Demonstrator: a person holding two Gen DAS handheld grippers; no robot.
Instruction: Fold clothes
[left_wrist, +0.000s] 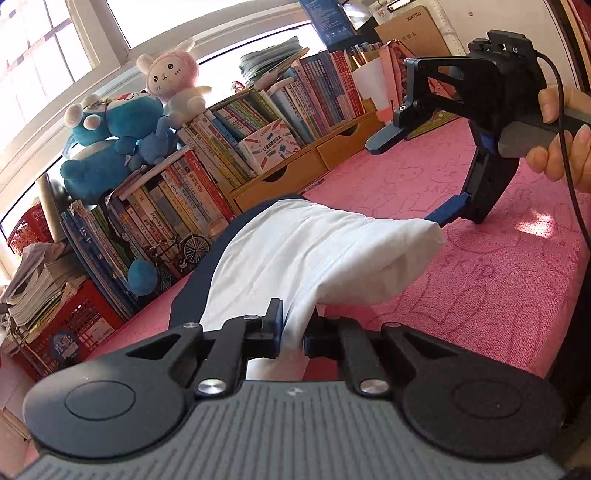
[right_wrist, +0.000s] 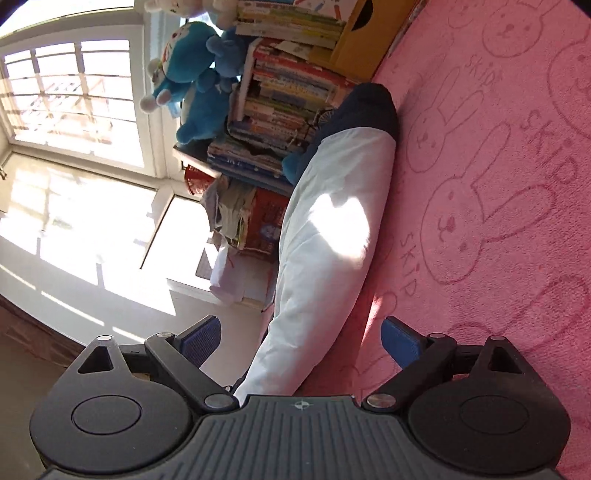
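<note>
White garment pinched between left fingers, right fingers spread beside it

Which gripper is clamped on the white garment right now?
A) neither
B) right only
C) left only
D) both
C: the left gripper has its jaws pinched on the white garment, while the right gripper has its jaws spread wide, pads off the cloth.

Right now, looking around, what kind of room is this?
Probably a child's bedroom or study at home: crowded bookshelves, plush toys stacked on top by a sunny window, and a pink bunny-print towel as the folding surface.
</note>
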